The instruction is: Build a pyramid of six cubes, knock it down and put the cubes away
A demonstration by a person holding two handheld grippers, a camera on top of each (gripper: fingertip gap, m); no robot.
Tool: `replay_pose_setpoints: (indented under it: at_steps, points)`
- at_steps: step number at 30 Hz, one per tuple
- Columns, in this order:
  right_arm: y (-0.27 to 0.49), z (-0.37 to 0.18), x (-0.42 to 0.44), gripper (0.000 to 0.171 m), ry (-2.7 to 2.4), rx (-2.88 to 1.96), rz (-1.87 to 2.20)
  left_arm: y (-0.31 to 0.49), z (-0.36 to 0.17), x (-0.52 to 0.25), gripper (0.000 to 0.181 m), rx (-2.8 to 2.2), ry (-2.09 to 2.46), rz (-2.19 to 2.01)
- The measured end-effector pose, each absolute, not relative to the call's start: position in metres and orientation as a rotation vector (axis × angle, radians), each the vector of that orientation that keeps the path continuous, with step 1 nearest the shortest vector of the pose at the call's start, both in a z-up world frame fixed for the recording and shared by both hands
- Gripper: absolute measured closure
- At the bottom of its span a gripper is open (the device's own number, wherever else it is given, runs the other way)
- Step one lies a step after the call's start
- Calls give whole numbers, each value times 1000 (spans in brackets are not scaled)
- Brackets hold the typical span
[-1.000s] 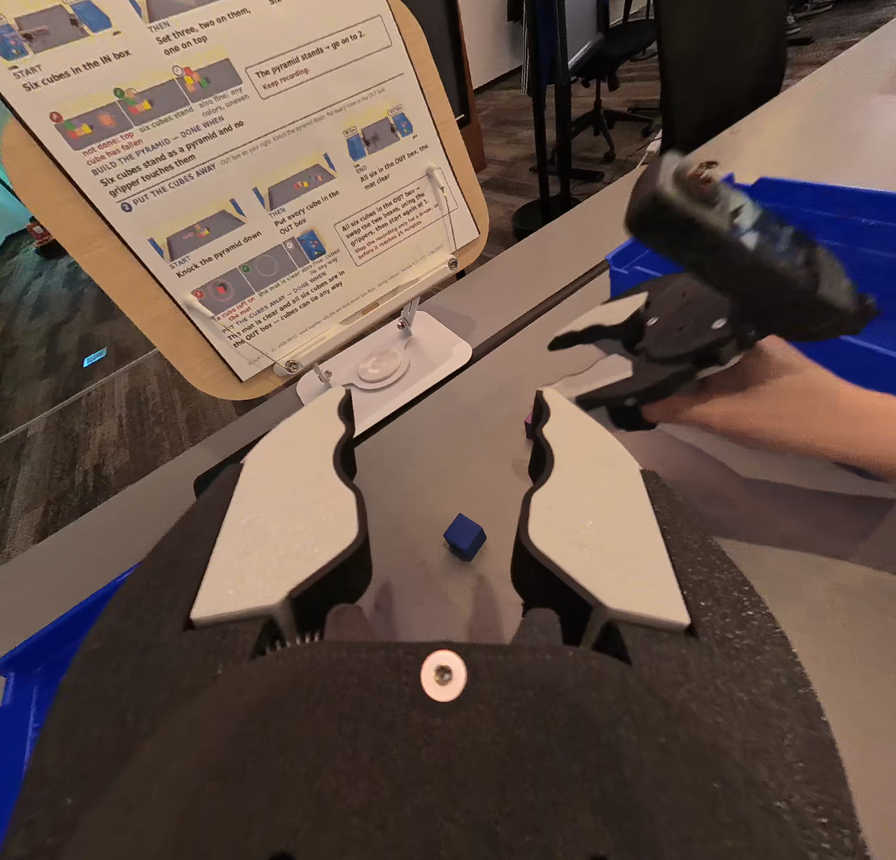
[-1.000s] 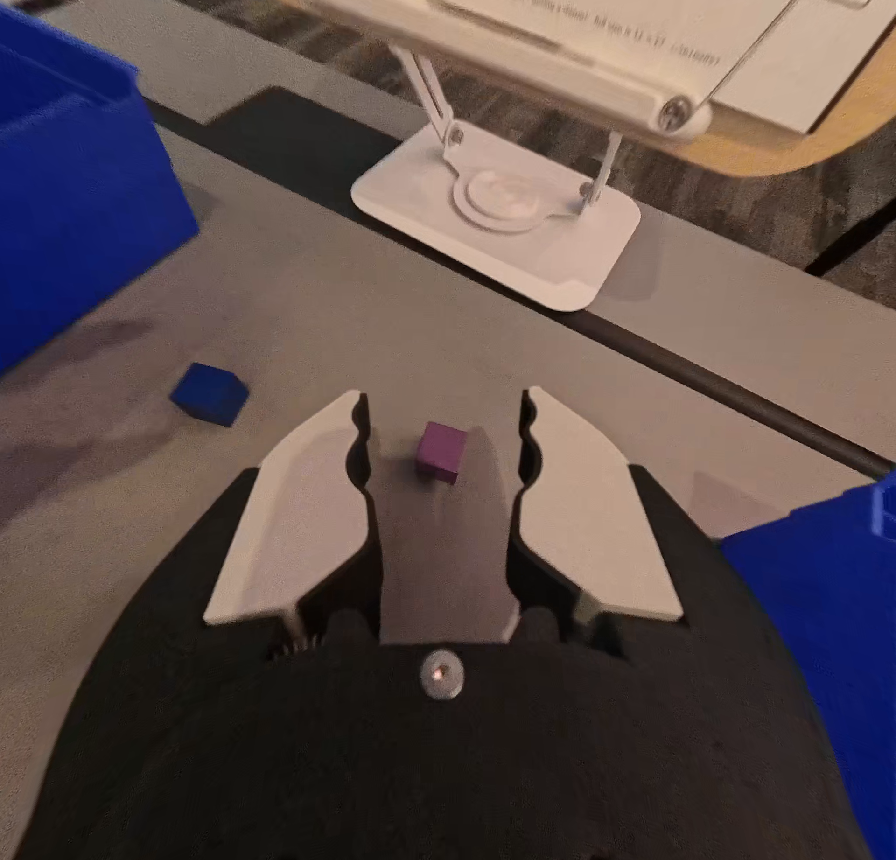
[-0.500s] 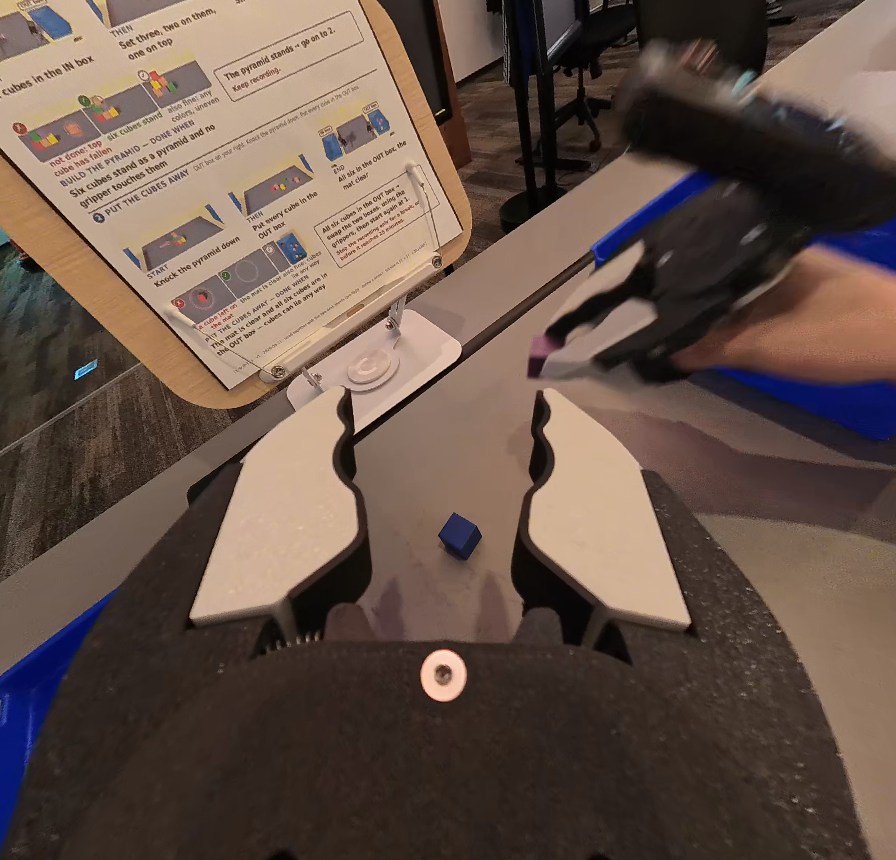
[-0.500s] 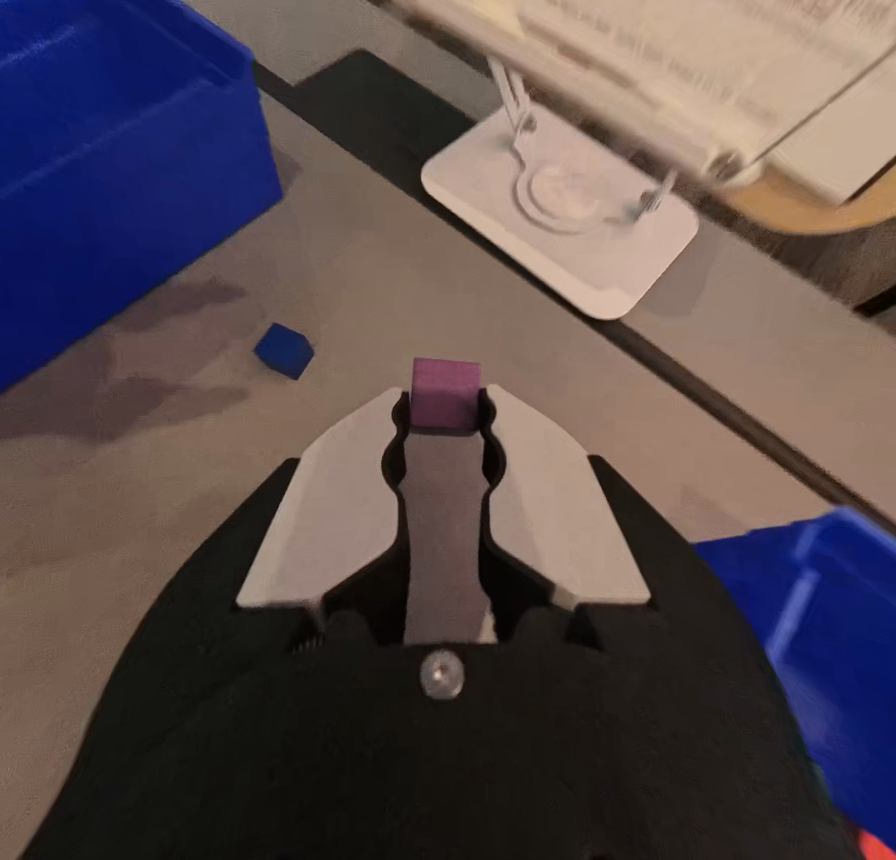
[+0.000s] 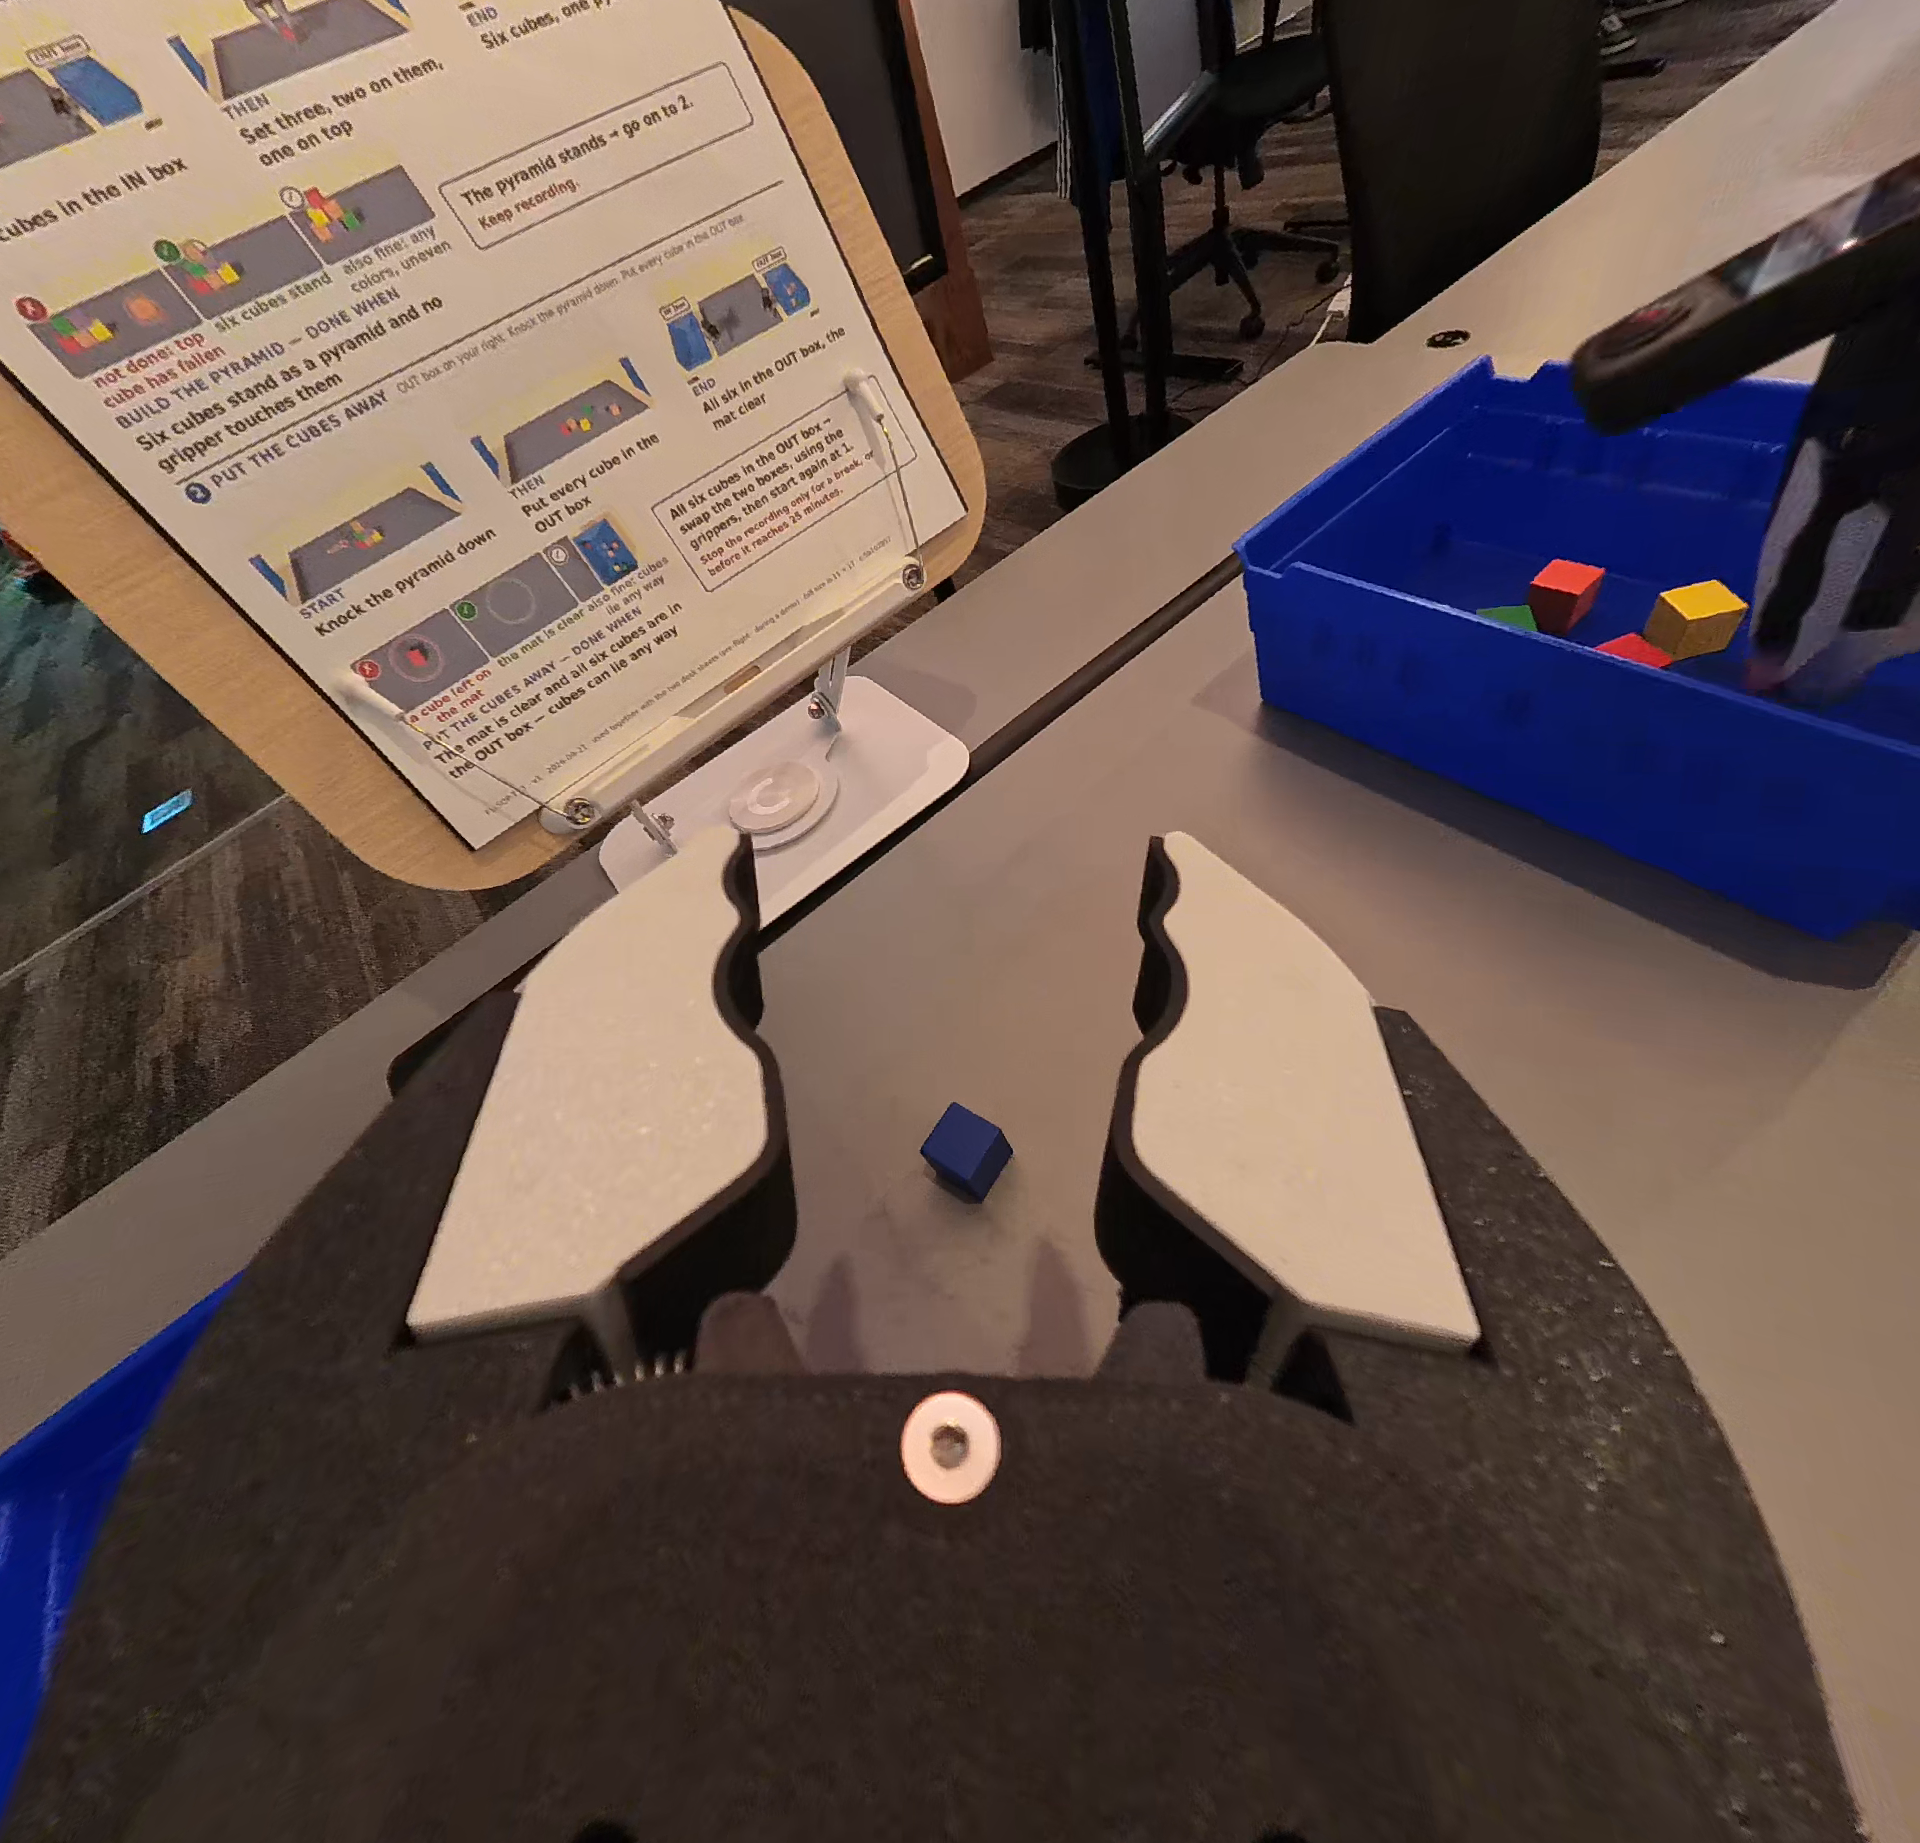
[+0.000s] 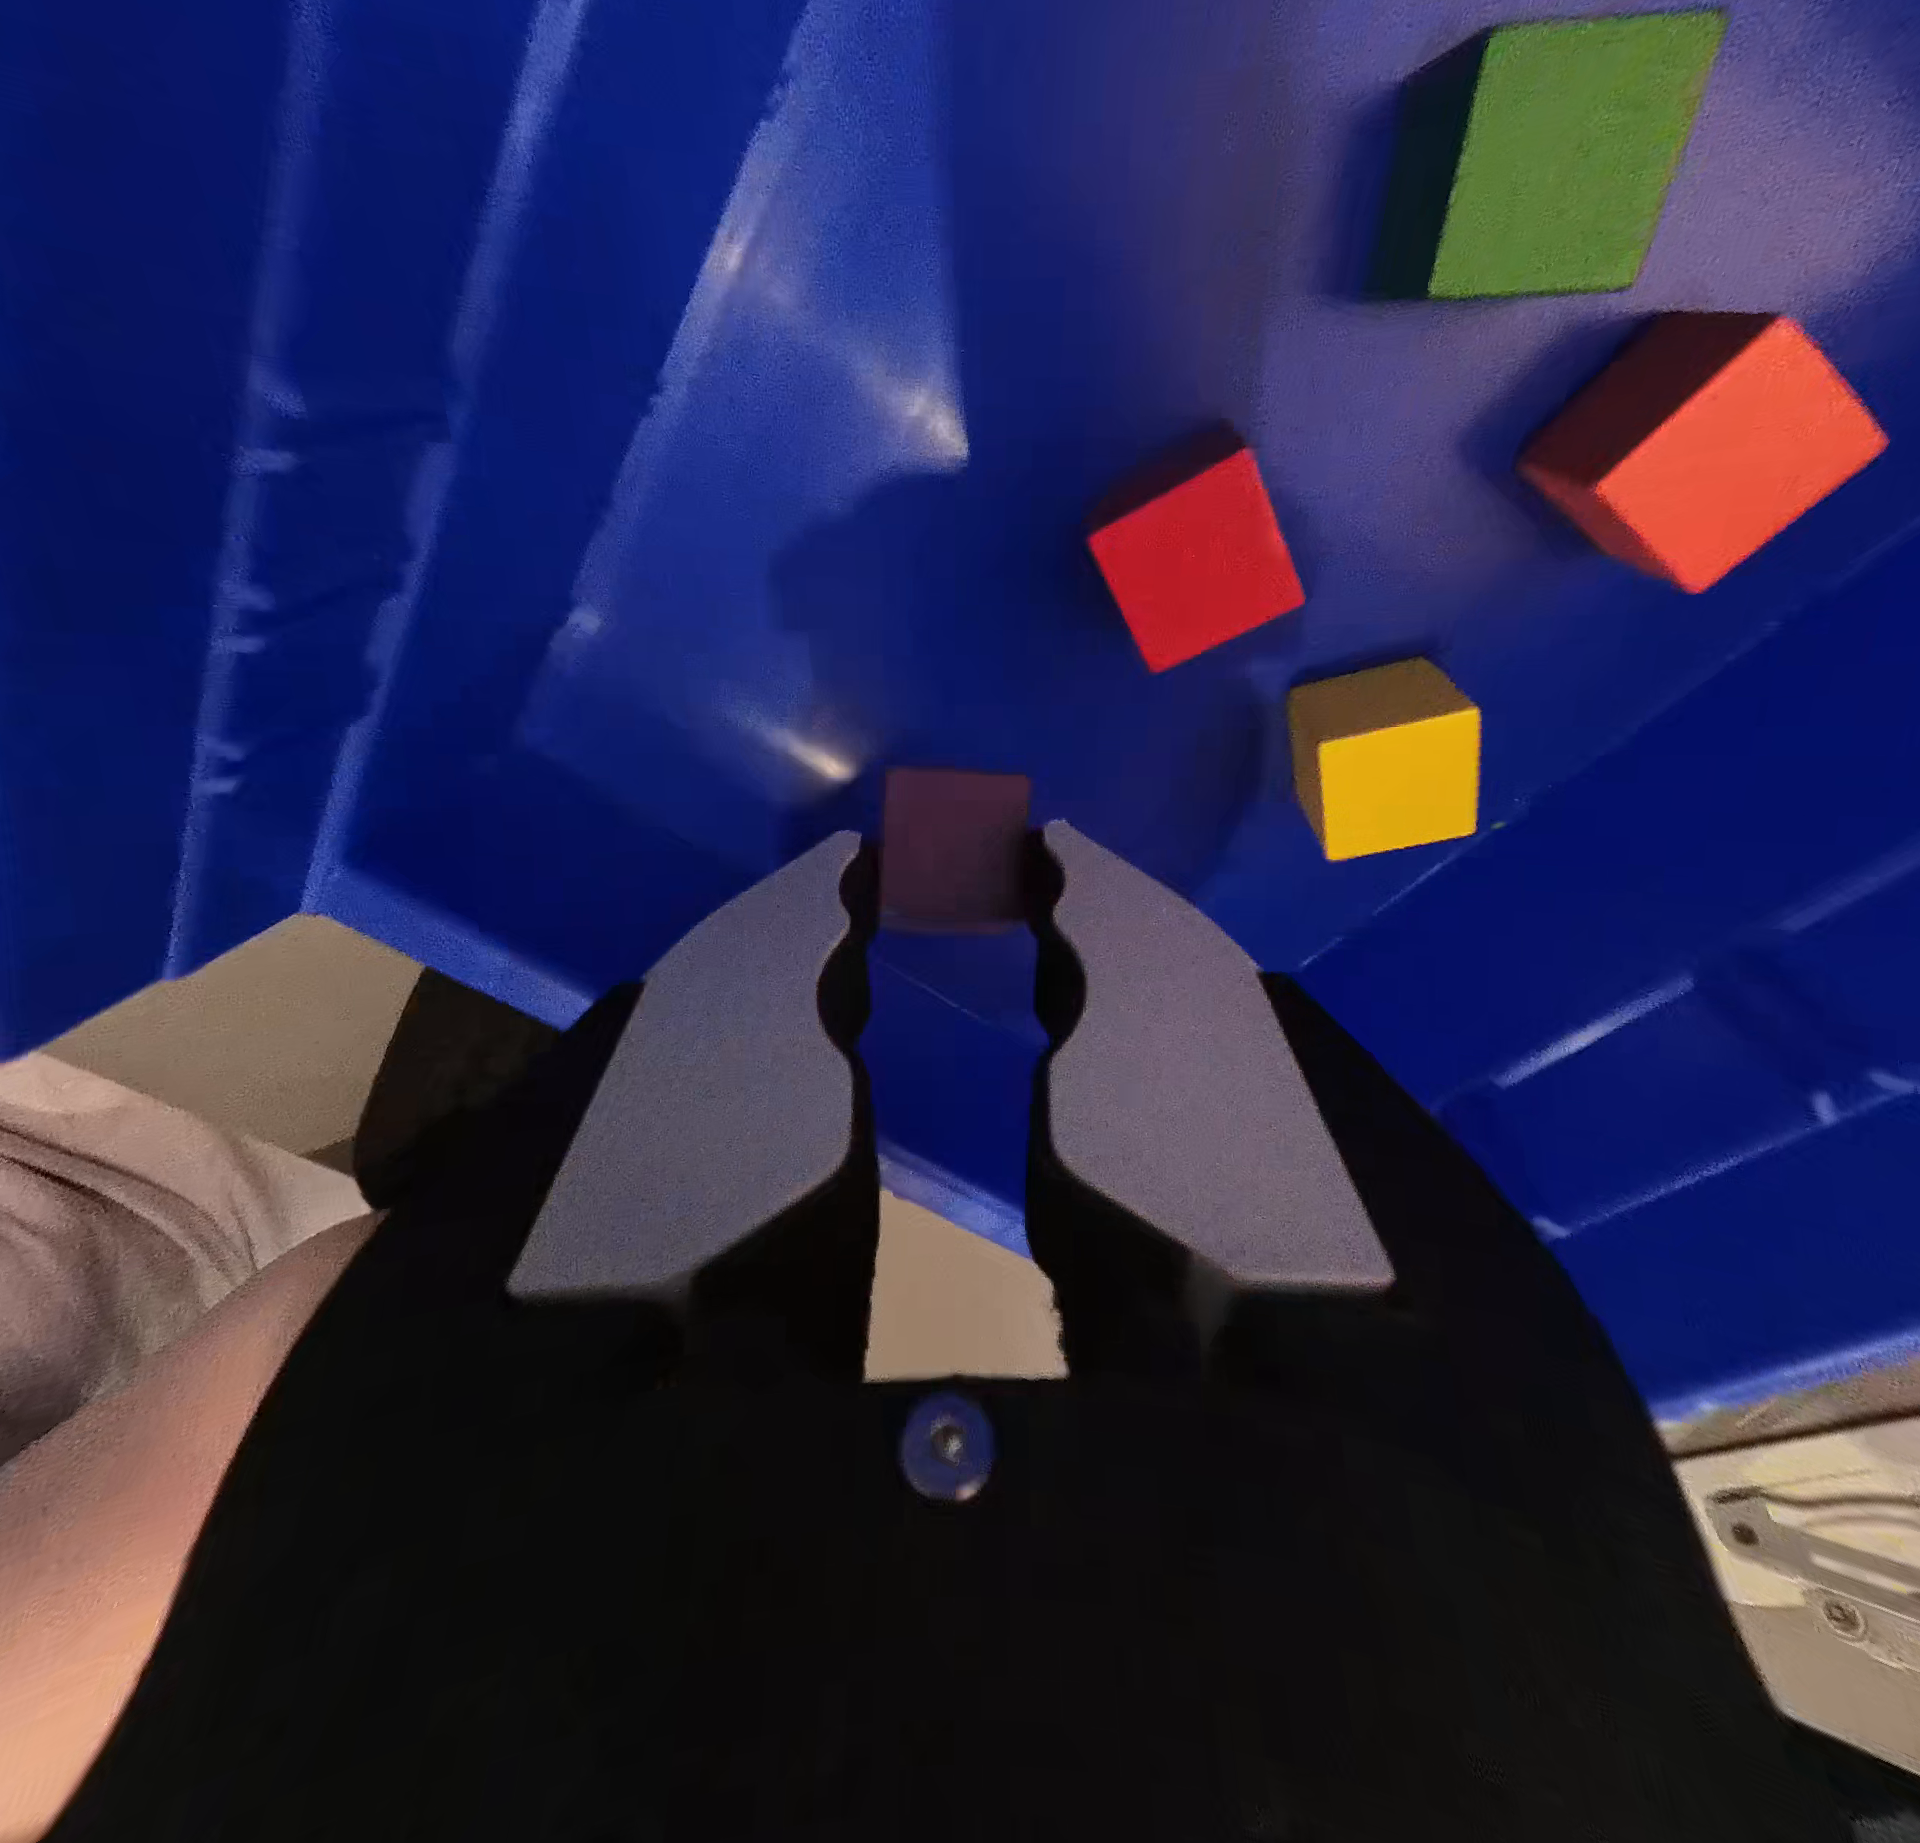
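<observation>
My left gripper is open above the grey mat, with a small blue cube lying on the mat between its fingers. My right gripper is shut on a purple cube and holds it inside the blue box, above its floor. In that box lie a green cube, an orange cube, a red cube and a yellow cube. In the left wrist view the right gripper dips into the blue box at the right.
An instruction board on a white stand rises behind the mat. A second blue box edge shows at the lower left. Office chairs and floor lie beyond the table edge.
My right gripper closed on the purple cube, lifted it off the mat and carried it right into the blue box. My left gripper stayed open over the blue cube.
</observation>
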State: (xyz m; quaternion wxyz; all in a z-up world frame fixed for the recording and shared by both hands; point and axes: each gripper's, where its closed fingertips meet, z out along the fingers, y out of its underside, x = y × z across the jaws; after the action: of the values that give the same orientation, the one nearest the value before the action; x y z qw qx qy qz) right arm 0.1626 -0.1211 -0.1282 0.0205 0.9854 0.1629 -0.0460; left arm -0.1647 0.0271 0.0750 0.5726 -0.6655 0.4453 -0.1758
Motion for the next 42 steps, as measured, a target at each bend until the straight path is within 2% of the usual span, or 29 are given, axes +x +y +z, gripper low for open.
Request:
replay_pose_setpoints:
  at_steps: [3, 6, 11, 16, 18, 20, 21, 24, 27, 31, 42]
  points:
    - [-110, -130, 161, 140, 429, 3091, -193, 27, 74, -164, 110, -1561, 1052, -406]
    - [-100, -116, 161, 130, 374, 3178, -174, 28, 74, -165, 110, -1564, 1046, -410]
    - [-80, -66, 152, 128, 391, 3354, 147, 35, 84, -178, 110, -1560, 1006, -398]
    - [1, 41, 37, 126, 961, 3934, 433, 47, 104, -205, 110, -1553, 893, -405]
    - [19, 63, -44, 117, 1296, 4178, -29, 50, 110, -214, 110, -1550, 855, -416]
    - [31, 53, -105, 109, 1451, 4240, -474, 51, 114, -220, 111, -1546, 831, -431]
    - [38, 33, -126, 110, 1503, 4200, -530, 51, 115, -221, 111, -1545, 824, -432]
    - [55, -35, -164, 103, 1556, 3980, -385, 49, 118, -223, 111, -1537, 825, -430]
    - [74, -70, -168, 102, 1333, 4005, -318, 48, 119, -223, 111, -1532, 822, -442]
    - [86, -98, -172, 103, 823, 4006, -590, 48, 118, -221, 111, -1538, 828, -448]
    - [107, -140, -174, 107, 600, 3928, -190, 38, 115, -209, 110, -1526, 883, -461]
